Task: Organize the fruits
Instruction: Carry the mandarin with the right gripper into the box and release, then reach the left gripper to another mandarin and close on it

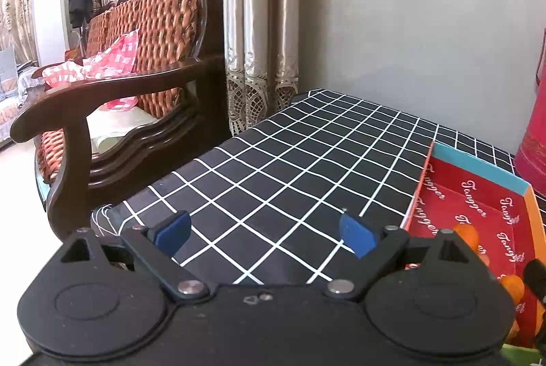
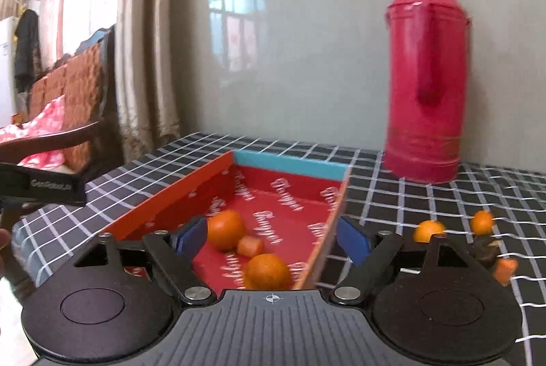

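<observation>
Grey wall and a checked worktop [image 2: 392,195] frame our scene, with a red thermos [image 2: 426,75] behind the red box [image 2: 170,195]. Three fruits lie in the box: two oranges [image 2: 225,229] and a smaller piece; others [image 2: 428,231] sit loose, outside to the right. We risk clipping the box wall reaching for those. Right gripper [image 2: 273,239] and left gripper [image 1: 264,231]: fingers spread wide, holding nothing.

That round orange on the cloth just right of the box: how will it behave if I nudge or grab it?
The orange looks round and smooth, so a nudge would probably roll it across the checked cloth. It likely needs a centred pinch, or it may squirt out. The right tool is open, seemingly wide enough.
</observation>
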Tool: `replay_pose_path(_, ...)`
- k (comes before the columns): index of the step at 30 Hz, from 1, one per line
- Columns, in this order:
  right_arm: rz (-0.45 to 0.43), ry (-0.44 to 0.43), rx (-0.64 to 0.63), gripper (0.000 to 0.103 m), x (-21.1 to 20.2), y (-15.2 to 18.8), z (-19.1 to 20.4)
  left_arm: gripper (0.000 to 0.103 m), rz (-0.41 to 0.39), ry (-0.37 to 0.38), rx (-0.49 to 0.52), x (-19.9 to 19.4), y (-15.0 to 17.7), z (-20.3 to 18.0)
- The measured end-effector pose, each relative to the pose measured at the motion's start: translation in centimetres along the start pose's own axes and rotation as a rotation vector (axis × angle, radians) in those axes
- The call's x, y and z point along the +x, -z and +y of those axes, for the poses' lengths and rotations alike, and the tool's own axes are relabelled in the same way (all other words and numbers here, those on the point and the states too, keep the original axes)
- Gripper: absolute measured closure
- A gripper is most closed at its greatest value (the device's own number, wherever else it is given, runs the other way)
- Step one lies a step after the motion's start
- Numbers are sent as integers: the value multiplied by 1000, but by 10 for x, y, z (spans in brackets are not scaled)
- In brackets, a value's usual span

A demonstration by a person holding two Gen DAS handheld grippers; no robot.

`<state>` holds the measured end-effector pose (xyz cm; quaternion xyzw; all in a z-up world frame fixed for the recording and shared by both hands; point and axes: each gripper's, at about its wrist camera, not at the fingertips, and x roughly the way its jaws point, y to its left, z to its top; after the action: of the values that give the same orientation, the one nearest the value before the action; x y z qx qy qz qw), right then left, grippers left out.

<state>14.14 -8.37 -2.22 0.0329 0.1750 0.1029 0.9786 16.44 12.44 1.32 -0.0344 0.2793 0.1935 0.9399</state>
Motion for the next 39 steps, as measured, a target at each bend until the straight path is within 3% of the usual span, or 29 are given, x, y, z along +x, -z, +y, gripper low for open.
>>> replay_pose_path(8,-41,196,46,19,-19,-2,-33,15,-17,53,53,-11,6,-31)
replay_pose_path(12,-40,346,66,10,-27,2,-55,15,-47,101,99,-22,11,-54)
replay_pose_path(20,-57,640,94,9,-51,9,-100,15,-103,226,202,-47,27,-109)
replay_pose_path(26,-74,885,74,0,-67,15,-123,15,-131,325,299,-64,45,-156)
replay_pose_path(34,-131,1091,55,0,-89,25,-143,16,-159,408,404,-74,67,-215)
replay_pose_path(39,-120,1133,58,0,-99,30,-155,24,-123,435,437,-64,74,-243)
